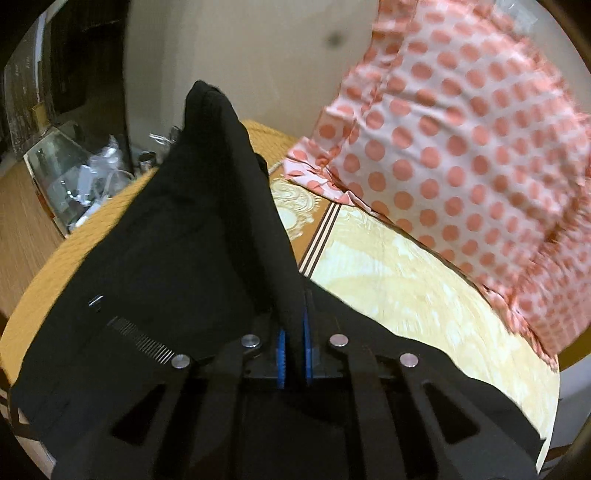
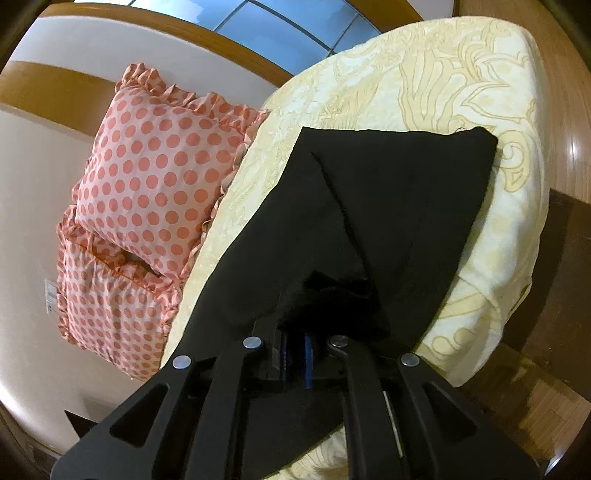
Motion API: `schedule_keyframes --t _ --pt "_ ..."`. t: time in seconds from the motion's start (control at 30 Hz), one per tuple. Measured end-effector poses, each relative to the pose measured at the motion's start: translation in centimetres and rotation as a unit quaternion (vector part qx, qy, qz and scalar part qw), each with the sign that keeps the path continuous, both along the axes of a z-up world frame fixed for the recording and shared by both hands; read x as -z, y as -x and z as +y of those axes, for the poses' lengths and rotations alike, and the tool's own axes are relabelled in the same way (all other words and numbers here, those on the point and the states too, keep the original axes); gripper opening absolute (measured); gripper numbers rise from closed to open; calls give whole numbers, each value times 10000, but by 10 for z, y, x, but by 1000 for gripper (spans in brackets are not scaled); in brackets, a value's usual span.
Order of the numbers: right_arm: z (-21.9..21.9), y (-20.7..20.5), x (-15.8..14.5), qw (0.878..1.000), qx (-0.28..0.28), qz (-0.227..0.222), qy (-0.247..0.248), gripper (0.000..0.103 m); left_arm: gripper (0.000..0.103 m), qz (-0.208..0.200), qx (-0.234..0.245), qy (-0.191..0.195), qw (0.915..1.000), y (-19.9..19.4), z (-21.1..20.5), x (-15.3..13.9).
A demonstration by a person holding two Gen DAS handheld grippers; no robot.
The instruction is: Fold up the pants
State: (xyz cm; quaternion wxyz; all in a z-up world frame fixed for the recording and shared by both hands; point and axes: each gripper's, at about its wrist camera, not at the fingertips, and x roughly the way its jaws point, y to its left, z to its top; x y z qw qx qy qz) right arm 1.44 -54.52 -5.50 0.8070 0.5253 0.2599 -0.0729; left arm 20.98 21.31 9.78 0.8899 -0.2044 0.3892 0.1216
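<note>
The black pants (image 1: 207, 229) lie on a bed with a cream patterned cover (image 1: 406, 280). My left gripper (image 1: 293, 332) is shut on a fold of the pants and holds it lifted, so the cloth rises in a peak in front of the camera. A zipper and a metal hook show at the left of that view. In the right wrist view the pants (image 2: 388, 206) stretch flat across the bed cover (image 2: 424, 74). My right gripper (image 2: 297, 332) is shut on a bunched edge of the pants near the camera.
Pink pillows with orange dots (image 1: 461, 155) (image 2: 155, 173) lie at the head of the bed by the wall. A wooden headboard (image 2: 177, 33) runs behind them. A cluttered low table (image 1: 81, 177) stands beside the bed on the wooden floor.
</note>
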Motion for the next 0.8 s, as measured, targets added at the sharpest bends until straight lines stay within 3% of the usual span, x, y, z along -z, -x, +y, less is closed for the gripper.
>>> schedule_keyframes --t 0.2,0.3,0.37,0.43,0.5,0.57,0.7,0.8 --pt "-8 -2 -17 9990 85 -289 331 3 7 -488 -116 -216 9985 97 -10 -11" --pt "-22 -11 -29 9981 162 -329 486 3 7 -390 -112 -330 9986 105 -9 -6" --pt "-31 -16 -41 9973 180 -482 516 3 7 -344 -73 -96 9993 102 -7 -6" --pt "-38 -11 -67 9924 204 -1060 595 3 7 -444 -18 -172 9989 107 -13 -9" --pt "-41 3 -84 9877 316 -1302 802 3 7 -656 29 -405 9970 122 -23 -16" --pt "-47 14 -75 9898 455 -916 990 3 7 -791 3 -480 9957 142 -30 -15" --pt "-58 20 -20 9968 519 -43 613 3 7 -676 -216 -324 9970 182 -35 20" --pt "-57 25 0 9972 598 0 460 3 5 -538 -365 -205 9977 196 -36 43"
